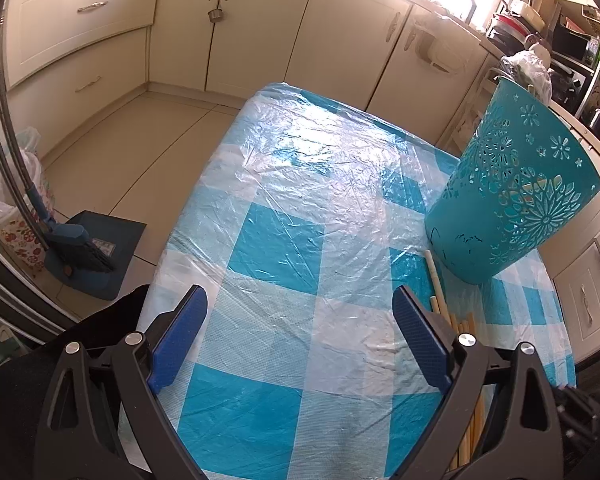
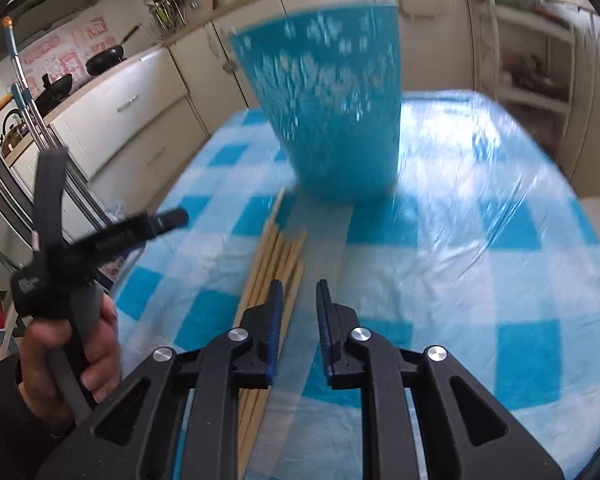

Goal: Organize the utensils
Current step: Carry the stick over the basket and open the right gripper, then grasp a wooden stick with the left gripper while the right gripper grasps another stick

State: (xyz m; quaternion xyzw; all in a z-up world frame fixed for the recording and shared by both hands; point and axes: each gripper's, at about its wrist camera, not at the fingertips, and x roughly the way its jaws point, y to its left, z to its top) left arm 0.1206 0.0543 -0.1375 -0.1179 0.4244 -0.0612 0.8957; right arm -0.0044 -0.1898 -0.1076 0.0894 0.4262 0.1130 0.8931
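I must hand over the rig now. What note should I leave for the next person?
Left tool: open wide, empty, over the checked table.
Right tool: jaws slightly apart, nothing between them, just right of the chopsticks.
Chopsticks lie in a bundle on the table, in front of the teal basket, which stands upright.
Done: no chopstick is seen in the basket.
Left: pick up the chopsticks and put them in the basket.

A bundle of pale wooden chopsticks lies flat on the checked desk, tips pointing far toward an upright teal basket with cut-out flower patterns, standing just beyond them.
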